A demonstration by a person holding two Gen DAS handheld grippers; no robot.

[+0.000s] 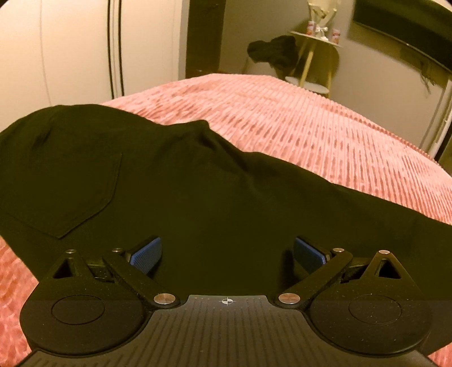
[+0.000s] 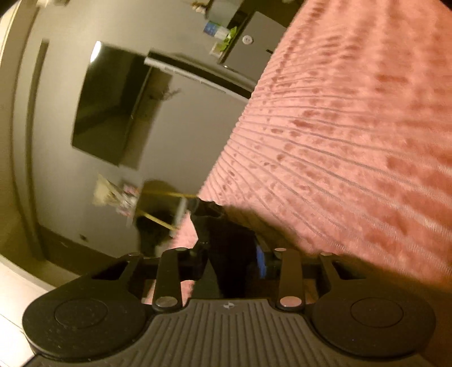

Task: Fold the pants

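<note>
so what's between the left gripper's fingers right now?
Only flat black pants fabric, seen in the left wrist view. The left gripper is wide open over it, its blue fingers clamping nothing.

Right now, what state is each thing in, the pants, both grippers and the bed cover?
Pants: spread flat on the bed, back pocket facing up.
Left gripper: open, just above the pants, holding nothing.
Right gripper: shut on a bunch of the pants.
Bed cover: lying smooth under the pants.

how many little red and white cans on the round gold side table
2. One red and white can stands at the left of the round gold side table, the other at the right; others may hide behind the white ornament between them.
</note>
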